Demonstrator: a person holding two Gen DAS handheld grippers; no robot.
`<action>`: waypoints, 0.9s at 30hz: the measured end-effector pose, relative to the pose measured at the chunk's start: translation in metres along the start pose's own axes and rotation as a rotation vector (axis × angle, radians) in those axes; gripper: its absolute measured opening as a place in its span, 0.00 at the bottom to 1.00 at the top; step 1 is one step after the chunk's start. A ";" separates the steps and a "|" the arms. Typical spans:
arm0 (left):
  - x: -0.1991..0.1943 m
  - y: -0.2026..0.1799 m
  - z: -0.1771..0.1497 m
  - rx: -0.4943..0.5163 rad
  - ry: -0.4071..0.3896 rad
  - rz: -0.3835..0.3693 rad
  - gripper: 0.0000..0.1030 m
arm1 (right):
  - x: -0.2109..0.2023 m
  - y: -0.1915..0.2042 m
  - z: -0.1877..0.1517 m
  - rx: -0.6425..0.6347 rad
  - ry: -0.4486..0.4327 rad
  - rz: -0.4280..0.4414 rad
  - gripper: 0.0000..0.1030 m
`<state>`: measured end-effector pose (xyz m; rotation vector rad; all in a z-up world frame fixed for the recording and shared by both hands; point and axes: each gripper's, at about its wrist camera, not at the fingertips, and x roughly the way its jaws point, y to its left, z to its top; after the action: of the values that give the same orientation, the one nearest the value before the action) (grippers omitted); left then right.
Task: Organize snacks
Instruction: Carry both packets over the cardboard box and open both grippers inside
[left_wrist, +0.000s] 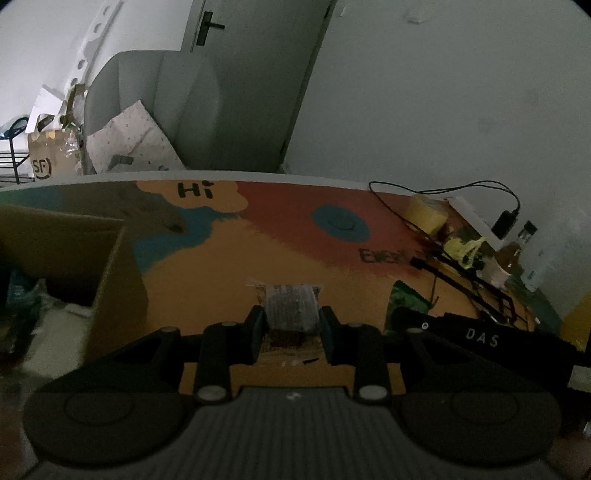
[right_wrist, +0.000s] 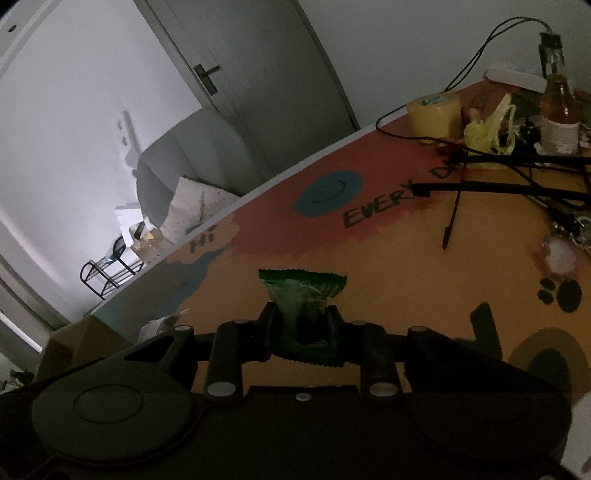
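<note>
The left claw (left_wrist: 291, 325) pinches a small gray snack pack (left_wrist: 291, 306) just above the colorful surface (left_wrist: 229, 266); the right claw (right_wrist: 303, 325) squeezes a green snack bag (right_wrist: 303, 295), also lifted; so both snacks are picked up but not yet put away; the cardboard box (left_wrist: 92, 258) waits nearby with some packs inside, I think; only the left view shows into the box; only the right view shows the paw prints (right_wrist: 561, 295).
</note>
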<state>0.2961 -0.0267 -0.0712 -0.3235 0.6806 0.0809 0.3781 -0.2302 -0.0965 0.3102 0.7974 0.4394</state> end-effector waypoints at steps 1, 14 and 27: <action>-0.004 0.000 -0.001 0.001 -0.003 -0.002 0.30 | -0.003 0.002 -0.001 -0.002 -0.005 0.003 0.25; -0.063 0.010 -0.004 0.001 -0.082 -0.015 0.30 | -0.044 0.037 -0.011 -0.060 -0.066 0.037 0.25; -0.117 0.037 -0.002 -0.007 -0.157 0.011 0.30 | -0.070 0.080 -0.023 -0.132 -0.102 0.098 0.25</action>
<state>0.1977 0.0112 -0.0087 -0.3162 0.5268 0.1180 0.2976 -0.1927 -0.0345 0.2472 0.6519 0.5615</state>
